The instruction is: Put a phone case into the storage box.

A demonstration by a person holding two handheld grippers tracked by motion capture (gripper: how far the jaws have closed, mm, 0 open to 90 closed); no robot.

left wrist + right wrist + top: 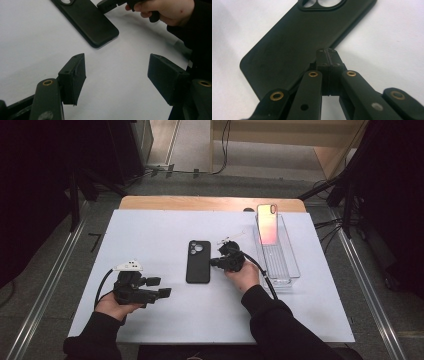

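Risk: right claw (328, 53), pressed together at the phone case (294, 47) edge, may push it away; left claw (116, 75) is apart.

One case (198, 261) – one phone (267, 223) – one tray (289, 265).

1. No text, label, brand, number or sign can be read in any of the views.
2. The black phone case (198, 261) on the bench (150, 235) shows a plain back with no lettering.
3. The pink phone (267, 223), standing in the clear tray (290, 265) to the right of that case, bears no readable mark.
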